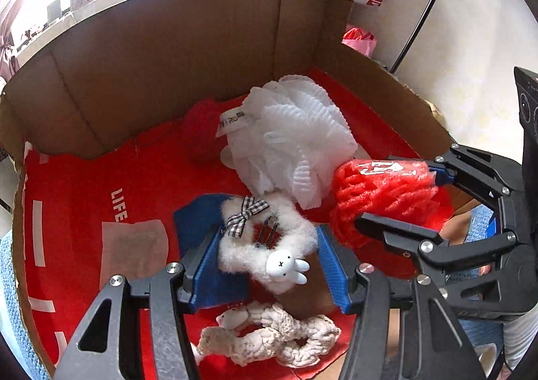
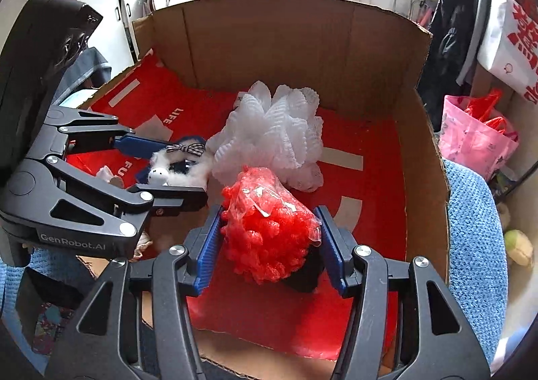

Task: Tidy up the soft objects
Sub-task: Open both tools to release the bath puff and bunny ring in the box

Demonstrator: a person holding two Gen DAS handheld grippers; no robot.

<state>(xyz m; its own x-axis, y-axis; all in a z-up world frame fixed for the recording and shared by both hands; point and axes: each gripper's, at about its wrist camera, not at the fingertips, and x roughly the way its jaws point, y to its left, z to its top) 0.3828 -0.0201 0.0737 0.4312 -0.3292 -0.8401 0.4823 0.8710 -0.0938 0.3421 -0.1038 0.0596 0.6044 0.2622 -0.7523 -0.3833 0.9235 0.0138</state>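
A: Two soft things in hand rn, both inside the cardboard box (image 2: 420, 158). The red foam net (image 2: 269, 228) sits between the pads of the right gripper (image 2: 269, 242), low over the red liner (image 2: 370, 144) near the box's front right. Pads touch it on both sides, so I'd call that clamped on it, lightly.

B: And the left?

A: The left gripper (image 1: 269, 265) straddles the white fluffy scrunchie (image 1: 269, 245) (the one w/ the checked bow and the little rabbit head). In the left wrist view there's daylight between the fluff and both blue pads, so I read it as spread wide, not pinching.

B: What's around them?

A: White foam net (image 2: 269, 141) just behind the red one, touching it in the left wrist view. A blue cloth (image 1: 195, 222) under the scrunchie, and a cream knitted scrunchie (image 1: 269, 339) nearer the left camera.

B: Risks?

A: Several, imo. The red net has a loose plastic wrap on top; pads could slip on that film and the net squirts out if it's lifted fast. It's also springy, so a harder squeeze just folds it. The right gripper's near finger lies very close to the left one's far pad, so either moving sideways could knock the other. And if the left closes as it stands, it may catch the blue cloth along w/ the scrunchie, or pinch only fluff and lose it
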